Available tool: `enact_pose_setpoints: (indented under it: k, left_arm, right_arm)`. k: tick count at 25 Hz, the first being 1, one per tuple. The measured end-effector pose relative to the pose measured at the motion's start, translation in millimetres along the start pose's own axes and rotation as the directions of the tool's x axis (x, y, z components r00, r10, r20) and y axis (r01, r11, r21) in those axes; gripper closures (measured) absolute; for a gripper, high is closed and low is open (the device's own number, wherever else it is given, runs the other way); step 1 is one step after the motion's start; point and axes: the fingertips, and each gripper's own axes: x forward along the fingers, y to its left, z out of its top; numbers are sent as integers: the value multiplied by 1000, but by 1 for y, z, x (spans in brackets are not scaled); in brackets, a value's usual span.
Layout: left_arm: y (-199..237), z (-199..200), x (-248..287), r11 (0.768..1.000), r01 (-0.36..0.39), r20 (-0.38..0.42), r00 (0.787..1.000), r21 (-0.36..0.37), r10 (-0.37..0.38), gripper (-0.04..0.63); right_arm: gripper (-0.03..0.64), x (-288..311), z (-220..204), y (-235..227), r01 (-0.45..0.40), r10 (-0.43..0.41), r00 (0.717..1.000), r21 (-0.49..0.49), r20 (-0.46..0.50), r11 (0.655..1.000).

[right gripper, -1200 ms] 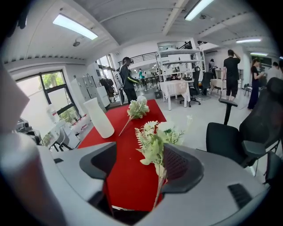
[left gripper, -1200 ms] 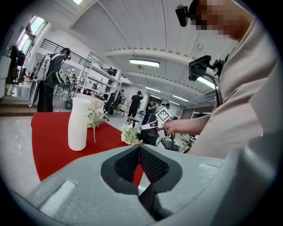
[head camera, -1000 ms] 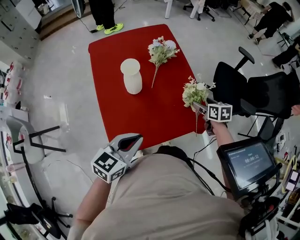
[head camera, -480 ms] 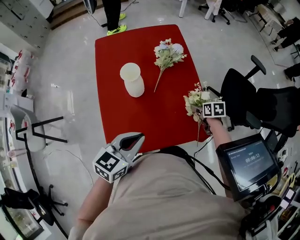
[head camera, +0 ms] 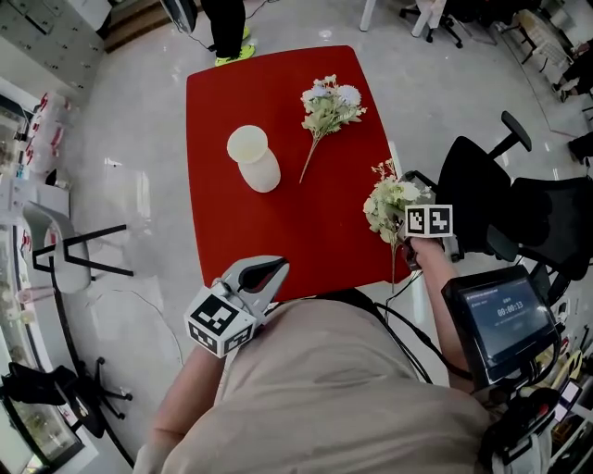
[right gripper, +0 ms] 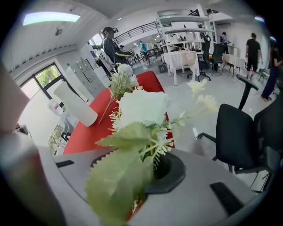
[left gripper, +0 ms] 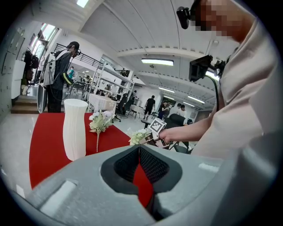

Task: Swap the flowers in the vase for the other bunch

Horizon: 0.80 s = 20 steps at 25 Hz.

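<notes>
An empty white vase (head camera: 254,158) stands upright on the red table (head camera: 222,93). A bunch of pale blue and white flowers (head camera: 326,106) lies to its right on the table. At the table's right edge my right gripper (head camera: 405,243) holds a bunch of white flowers (head camera: 389,202). Its jaws have just been closing, and the stem now stands pinched between them in the right gripper view (right gripper: 150,176). My left gripper (head camera: 269,270) hovers at the near edge of the table, shut and empty; the left gripper view shows the vase (left gripper: 75,128) ahead of it.
A black office chair (head camera: 482,185) stands just right of the table, close to my right hand. A small screen (head camera: 505,319) is at the lower right. A metal stool frame (head camera: 65,259) is on the floor at the left. A person stands beyond the far edge (head camera: 227,18).
My right gripper has sunk a little at the table's right edge with the white bunch between its jaws. The left gripper has shifted slightly along the near edge.
</notes>
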Motion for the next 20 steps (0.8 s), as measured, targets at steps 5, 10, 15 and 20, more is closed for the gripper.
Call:
enact_pose_setpoints:
  k: [5, 10, 15, 20]
  left_arm:
    - [-5, 9, 1, 1000, -7, 20, 1000, 13, 7, 588]
    - [-3, 0, -13, 1000, -21, 41, 999, 9, 21, 588]
    - [1, -8, -27, 999, -32, 55, 998, 1, 32, 588]
    - [5, -8, -36, 999, -38, 63, 997, -4, 38, 588]
  right_arm:
    - [537, -31, 22, 15, -29, 33, 998, -74, 45, 997]
    - [541, -63, 53, 53, -69, 89, 988, -161, 125, 985]
    - [545, -96, 97, 91, -77, 132, 962, -227, 238, 971]
    - [546, -129, 148, 128, -71, 177, 921, -296, 347, 952]
